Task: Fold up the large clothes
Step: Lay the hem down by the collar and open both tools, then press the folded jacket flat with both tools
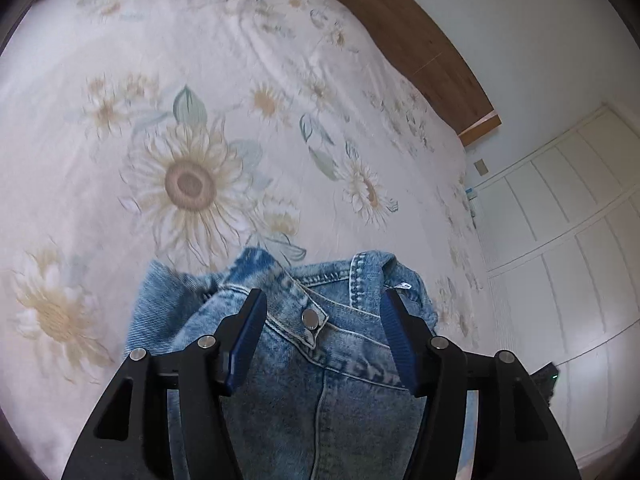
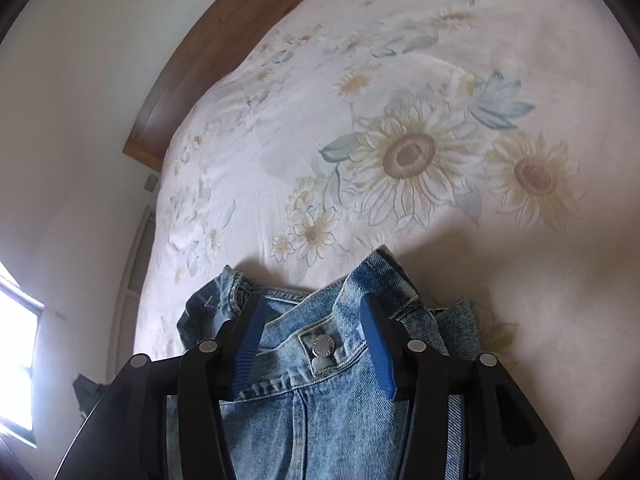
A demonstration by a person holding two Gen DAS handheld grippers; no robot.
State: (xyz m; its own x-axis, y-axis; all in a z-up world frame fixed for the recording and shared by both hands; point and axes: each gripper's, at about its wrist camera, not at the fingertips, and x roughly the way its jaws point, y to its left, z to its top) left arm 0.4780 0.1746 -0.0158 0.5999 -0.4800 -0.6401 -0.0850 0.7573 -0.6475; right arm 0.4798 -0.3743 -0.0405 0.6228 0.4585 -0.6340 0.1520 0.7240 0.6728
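Denim jacket (image 1: 320, 360) lies on the bed (image 1: 120, 80) between the parted fingers of your left hand-held gripper (image 1: 324, 300) and your right hand-held gripper (image 2: 310, 304); both released.

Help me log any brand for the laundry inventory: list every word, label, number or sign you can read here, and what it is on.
No text can be read.
Snap button on the denim jacket: embossed ring of letters, too small to read.
White tag at the collar: too blurred to read.
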